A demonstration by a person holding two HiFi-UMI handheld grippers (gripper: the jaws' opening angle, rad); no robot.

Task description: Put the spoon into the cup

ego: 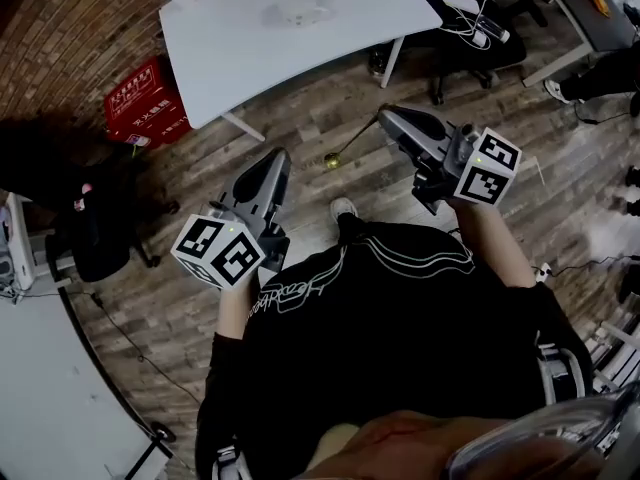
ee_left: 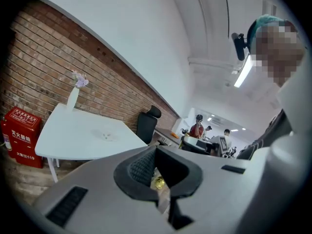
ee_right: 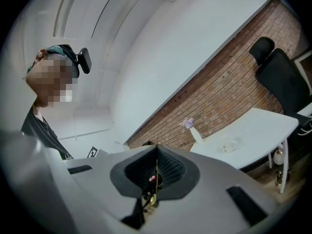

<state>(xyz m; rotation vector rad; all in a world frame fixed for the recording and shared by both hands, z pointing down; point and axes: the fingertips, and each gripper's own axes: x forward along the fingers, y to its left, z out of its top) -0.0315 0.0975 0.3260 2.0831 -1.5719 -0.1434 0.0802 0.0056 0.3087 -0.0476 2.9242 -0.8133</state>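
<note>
Right gripper point(ego: 384, 117) pointing forward, clamped on spoon point(ego: 334, 158), left gripper point(ego: 277, 155) closed alongside

Even indoor light, moderately dim over the wooden floor point(ego: 300, 138), makes the white counter point(ego: 300, 28) glow pale; the gold spoon point(ego: 333, 159) glints. A ceiling light strip point(ee_left: 242, 72) flares in the left gripper view. Both gripper views bend strongly, with black corners.
</note>
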